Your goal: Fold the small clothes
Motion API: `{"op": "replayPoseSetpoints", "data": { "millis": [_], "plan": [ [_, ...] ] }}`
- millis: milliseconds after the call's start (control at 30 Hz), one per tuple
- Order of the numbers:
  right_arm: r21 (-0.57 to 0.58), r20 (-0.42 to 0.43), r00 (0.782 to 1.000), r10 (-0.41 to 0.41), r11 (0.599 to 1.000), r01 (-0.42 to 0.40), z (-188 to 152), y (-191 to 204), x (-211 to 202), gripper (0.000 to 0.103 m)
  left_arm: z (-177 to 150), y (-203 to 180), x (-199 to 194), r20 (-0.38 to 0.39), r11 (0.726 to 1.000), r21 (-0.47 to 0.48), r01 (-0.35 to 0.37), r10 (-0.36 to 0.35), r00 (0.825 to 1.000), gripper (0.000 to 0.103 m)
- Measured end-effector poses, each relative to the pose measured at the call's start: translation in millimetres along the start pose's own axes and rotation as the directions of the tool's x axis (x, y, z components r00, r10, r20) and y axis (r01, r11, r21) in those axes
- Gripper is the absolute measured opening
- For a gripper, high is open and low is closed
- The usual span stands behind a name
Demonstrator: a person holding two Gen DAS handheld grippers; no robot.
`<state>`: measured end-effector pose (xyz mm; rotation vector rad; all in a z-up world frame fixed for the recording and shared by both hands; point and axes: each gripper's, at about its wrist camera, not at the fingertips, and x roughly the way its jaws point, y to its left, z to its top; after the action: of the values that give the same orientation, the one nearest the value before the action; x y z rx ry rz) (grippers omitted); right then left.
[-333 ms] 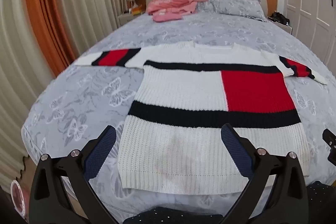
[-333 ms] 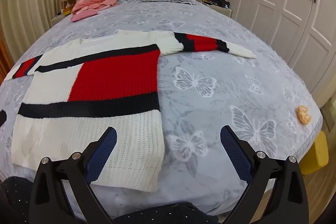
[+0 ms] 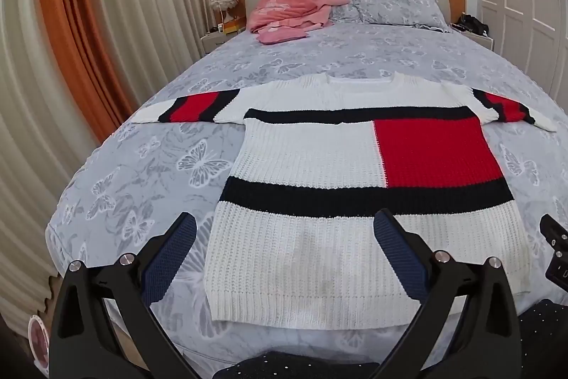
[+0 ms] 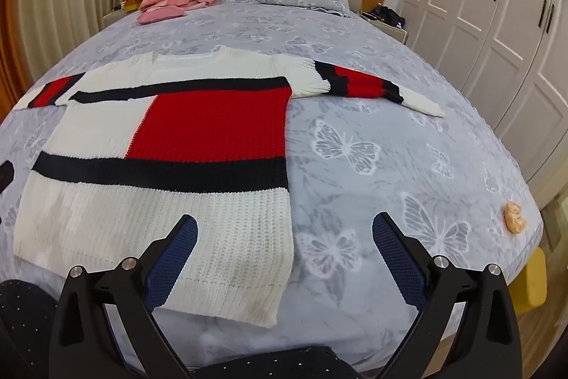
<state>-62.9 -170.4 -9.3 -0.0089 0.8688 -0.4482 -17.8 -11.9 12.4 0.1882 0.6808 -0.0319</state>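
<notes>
A white knit sweater (image 3: 301,158) with black stripes and a red block lies flat on the bed, sleeves spread to both sides, hem towards me. It also shows in the right wrist view (image 4: 149,212). My left gripper (image 3: 284,254) is open and empty, held above the hem's left part. My right gripper (image 4: 284,254) is open and empty, held above the hem's right corner. The right gripper's edge shows in the left wrist view (image 3: 553,244).
The bed has a grey butterfly cover (image 4: 372,166). Pink clothes (image 3: 287,9) and a pillow (image 3: 394,6) lie by the headboard. A small orange object (image 4: 514,217) sits at the bed's right edge. Curtains (image 3: 53,95) hang left, white wardrobes (image 4: 497,23) stand right.
Both views show almost the same scene; the grippers have barely shifted and stay open.
</notes>
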Motion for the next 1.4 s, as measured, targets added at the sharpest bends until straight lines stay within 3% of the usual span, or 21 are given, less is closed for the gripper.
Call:
{"op": "replayPoseSetpoints", "data": {
  "millis": [300, 1400],
  "plan": [
    [0.043, -0.011, 1.000, 0.025, 0.999, -0.024, -0.6, -43.4, 12.0, 0.097, -7.1, 4.2, 8.6, -0.043, 1.000, -0.022, -0.001, 0.000, 0.999, 0.098],
    [0.025, -0.018, 1.000, 0.013, 1.000, -0.013, -2.4, -39.1, 15.2, 0.097, -14.0, 2.9, 14.7, -0.060, 1.000, -0.014, -0.007, 0.006, 0.998, 0.098]
  ]
}}
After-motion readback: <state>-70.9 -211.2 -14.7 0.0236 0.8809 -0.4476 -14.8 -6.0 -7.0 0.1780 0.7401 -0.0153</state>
